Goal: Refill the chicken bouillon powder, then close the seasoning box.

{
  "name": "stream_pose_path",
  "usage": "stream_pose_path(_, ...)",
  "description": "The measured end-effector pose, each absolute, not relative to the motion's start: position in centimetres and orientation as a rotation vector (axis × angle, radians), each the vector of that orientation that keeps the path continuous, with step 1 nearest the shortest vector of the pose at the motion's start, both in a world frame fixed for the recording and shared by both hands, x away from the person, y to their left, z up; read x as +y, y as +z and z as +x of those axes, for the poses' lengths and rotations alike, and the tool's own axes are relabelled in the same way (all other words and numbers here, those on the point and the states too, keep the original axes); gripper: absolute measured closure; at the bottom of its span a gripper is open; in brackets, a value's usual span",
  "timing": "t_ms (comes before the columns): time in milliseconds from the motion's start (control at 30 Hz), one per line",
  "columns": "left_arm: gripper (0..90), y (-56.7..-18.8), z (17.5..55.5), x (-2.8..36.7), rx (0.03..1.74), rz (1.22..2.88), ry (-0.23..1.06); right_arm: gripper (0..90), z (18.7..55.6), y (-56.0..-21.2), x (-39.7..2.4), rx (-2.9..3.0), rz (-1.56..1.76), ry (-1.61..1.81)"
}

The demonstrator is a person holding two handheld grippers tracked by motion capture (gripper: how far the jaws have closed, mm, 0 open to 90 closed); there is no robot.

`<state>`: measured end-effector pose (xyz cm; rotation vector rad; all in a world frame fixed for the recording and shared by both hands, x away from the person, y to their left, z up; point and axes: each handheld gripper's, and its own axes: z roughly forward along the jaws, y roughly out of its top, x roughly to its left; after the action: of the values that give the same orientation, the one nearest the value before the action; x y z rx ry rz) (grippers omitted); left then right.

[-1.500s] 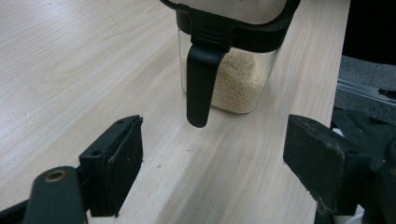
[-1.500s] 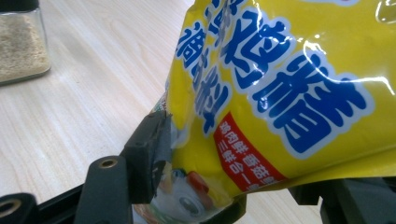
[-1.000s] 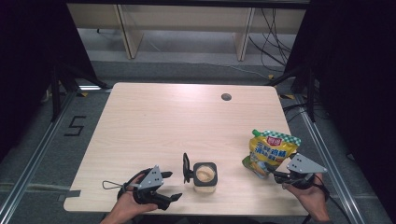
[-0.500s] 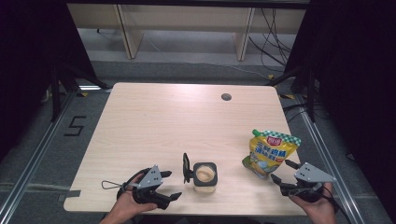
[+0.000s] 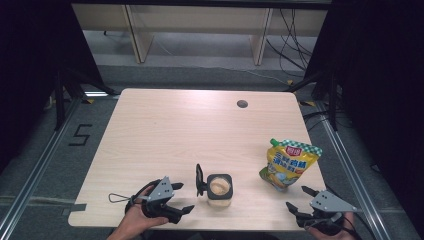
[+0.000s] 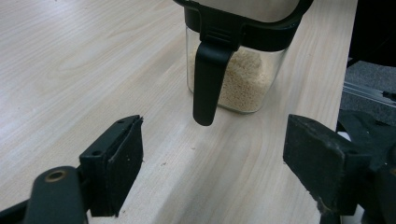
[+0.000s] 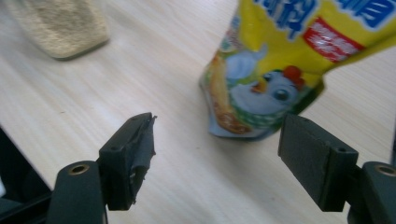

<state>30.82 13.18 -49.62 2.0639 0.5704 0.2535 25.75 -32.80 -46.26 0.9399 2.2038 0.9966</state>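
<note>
Tongs [image 5: 304, 197] gape beside the pouch [image 5: 287, 163], its top cropped close-up

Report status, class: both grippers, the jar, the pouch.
Left gripper open, facing granule jar, lid open. Right gripper open, short of standing yellow pouch. Nothing between.

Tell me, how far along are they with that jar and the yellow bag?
Done: the jar stands open, its lid flipped up, granules inside. In hand: nothing; the left gripper and right gripper are open. Left: the yellow pouch stands untouched, apparently sealed.
</note>
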Motion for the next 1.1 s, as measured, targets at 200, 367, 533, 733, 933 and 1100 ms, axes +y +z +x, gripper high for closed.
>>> stream_pose_path(200, 19.7, -49.6, 30.9, 13.3, 0.584, 2.062, 0.26, 27.7, 25.3, -46.6, -32.1, 2.238, 0.891, 0.992)
stream_pose_path(367, 19.7, -49.9, 31.0, 13.2, 0.581, 2.079, 0.266, 27.6, 24.9, -47.0, -31.6, 2.27, 0.887, 0.992)
stream_pose_path(533, 19.7, -49.8, 30.9, 13.1, 0.583, 2.057, 0.251, 27.7, 24.8, -47.3, -31.1, 2.302, 0.86, 0.981)
stream_pose_path(733, 19.7, -49.8, 30.9, 13.3, 0.597, 2.067, 0.265, 27.7, 24.8, -47.6, -31.0, 2.313, 0.861, 0.962)
stream_pose_path(933, 20.9, -49.5, 30.8, 13.4, 0.601, 2.059, 0.275, 27.7, 24.9, -47.7, -30.8, 2.323, 0.834, 0.936)
stream_pose_path(1100, 48.4, -49.4, 30.5, 13.7, 0.513, 2.081, 0.296, 27.7, 24.8, -47.6, -30.7, 2.325, 0.826, 0.935)
